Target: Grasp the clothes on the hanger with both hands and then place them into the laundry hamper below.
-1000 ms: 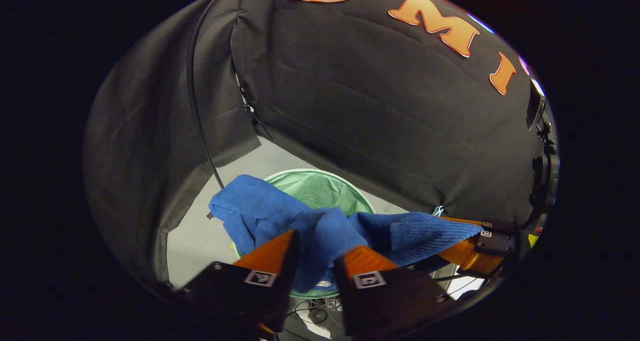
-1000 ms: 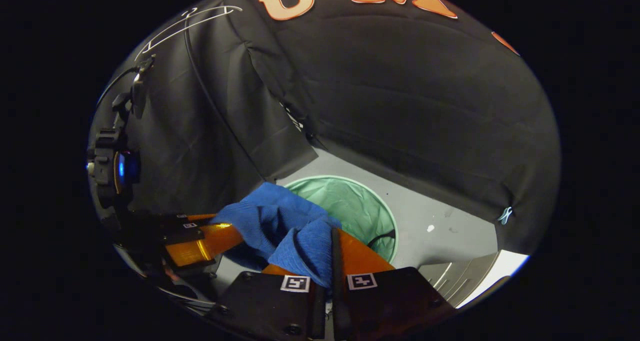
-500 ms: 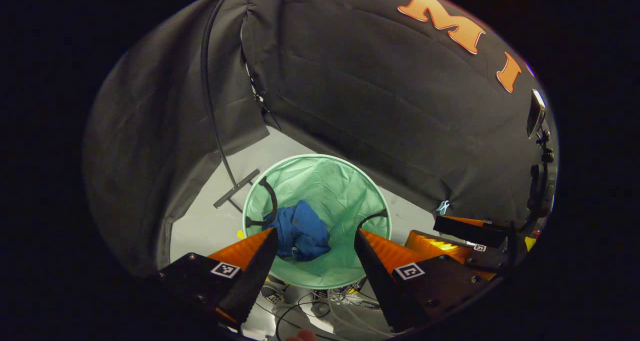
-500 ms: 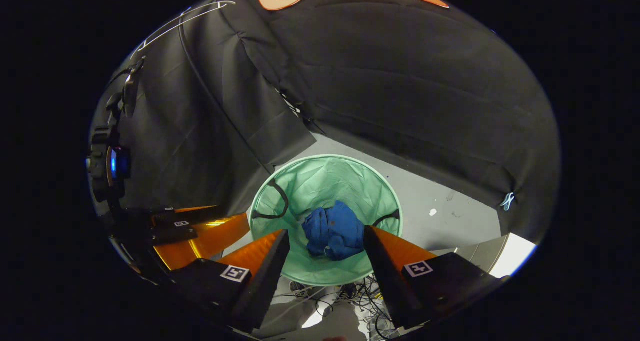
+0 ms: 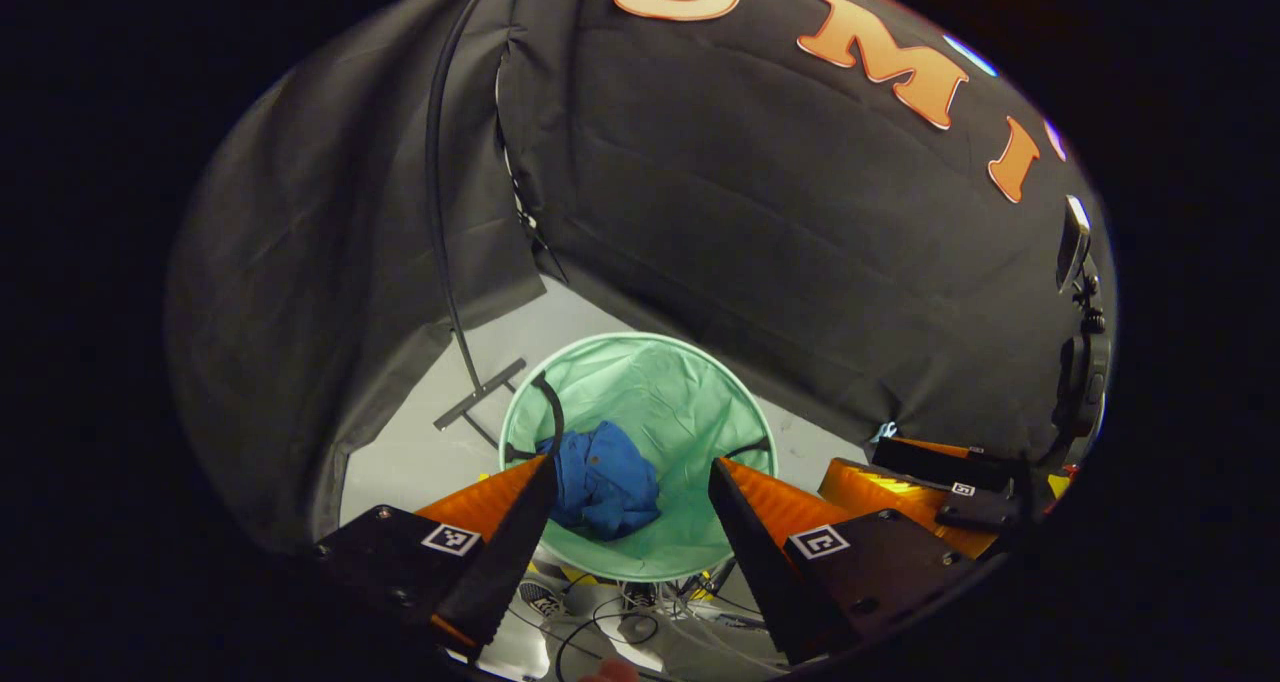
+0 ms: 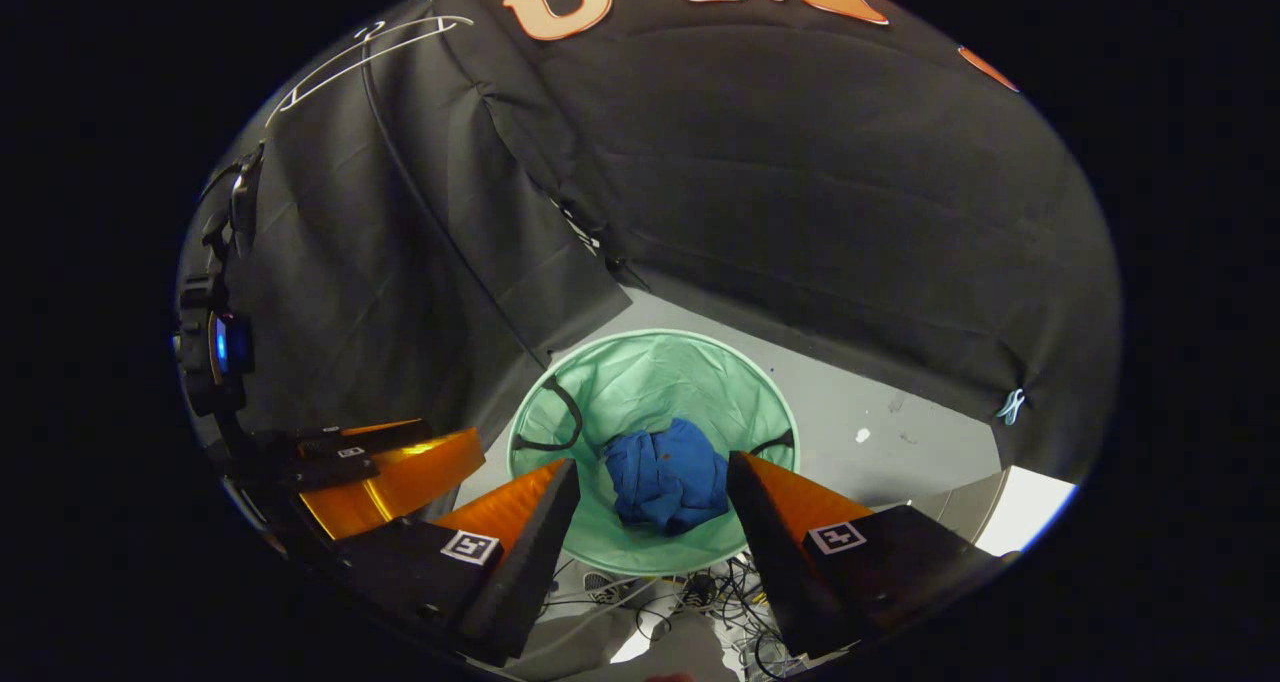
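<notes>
The blue garment [image 5: 603,479] lies crumpled at the bottom of the green hamper [image 5: 690,382], which stands on the pale floor [image 6: 880,412]. Above it the left gripper [image 5: 632,472] and right gripper [image 6: 653,472] hang side by side, each spread wide and holding nothing.

The clothes [image 5: 603,480] at lower centre of the frame are deep blue with a fine ribbed weave. The laundry hamper [image 5: 690,387] around them is pale mint green, with black handle loops [image 6: 562,417] at its rim. The floor [image 6: 880,412] at right is light grey, flecked white.
</notes>
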{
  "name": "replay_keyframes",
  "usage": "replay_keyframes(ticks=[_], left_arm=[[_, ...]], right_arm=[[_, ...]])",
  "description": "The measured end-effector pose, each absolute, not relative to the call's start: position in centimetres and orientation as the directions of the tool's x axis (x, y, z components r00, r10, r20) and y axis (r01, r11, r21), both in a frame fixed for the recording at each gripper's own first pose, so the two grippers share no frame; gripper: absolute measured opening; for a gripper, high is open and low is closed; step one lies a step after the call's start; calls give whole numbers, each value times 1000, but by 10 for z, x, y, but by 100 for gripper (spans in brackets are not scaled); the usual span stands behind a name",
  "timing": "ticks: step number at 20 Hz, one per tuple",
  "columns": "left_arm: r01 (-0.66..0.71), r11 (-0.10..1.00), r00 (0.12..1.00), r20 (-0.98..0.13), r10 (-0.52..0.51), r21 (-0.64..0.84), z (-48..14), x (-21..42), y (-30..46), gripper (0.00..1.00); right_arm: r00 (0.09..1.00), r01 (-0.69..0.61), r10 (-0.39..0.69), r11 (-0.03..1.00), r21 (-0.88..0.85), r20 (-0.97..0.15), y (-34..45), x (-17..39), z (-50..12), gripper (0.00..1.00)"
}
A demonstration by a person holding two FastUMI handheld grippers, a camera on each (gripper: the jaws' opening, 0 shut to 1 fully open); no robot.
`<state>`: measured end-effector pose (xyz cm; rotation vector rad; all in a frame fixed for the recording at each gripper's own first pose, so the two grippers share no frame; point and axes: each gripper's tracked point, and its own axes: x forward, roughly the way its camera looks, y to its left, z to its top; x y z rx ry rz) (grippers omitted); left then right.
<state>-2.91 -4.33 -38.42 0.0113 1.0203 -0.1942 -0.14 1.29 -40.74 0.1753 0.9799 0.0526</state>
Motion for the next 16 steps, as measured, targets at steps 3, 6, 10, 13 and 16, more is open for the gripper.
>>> replay_keyframes(ticks=[3,6,10,13,16], left_arm=[[142,985,560,-813,-157,-93,-356,-27,-41,97],[114,990,640,-757,-137,-82,-319,-14,-34,97],[96,992,761,-637,-127,-83,-241,7,-28,97],[87,996,857,-507,-91,-32,-180,21,-18,97],[71,997,929,-365,-54,34,-119,31,-7,96]], right_arm=[[588,29,121,985,170,-800,16,-2,-387,97],[647,23,114,985,168,-754,13,5,-351,97],[738,21,97,986,166,-667,9,24,-293,97],[817,8,96,984,177,-568,7,38,-233,97],[886,-9,88,985,171,-456,-2,40,-170,96]])
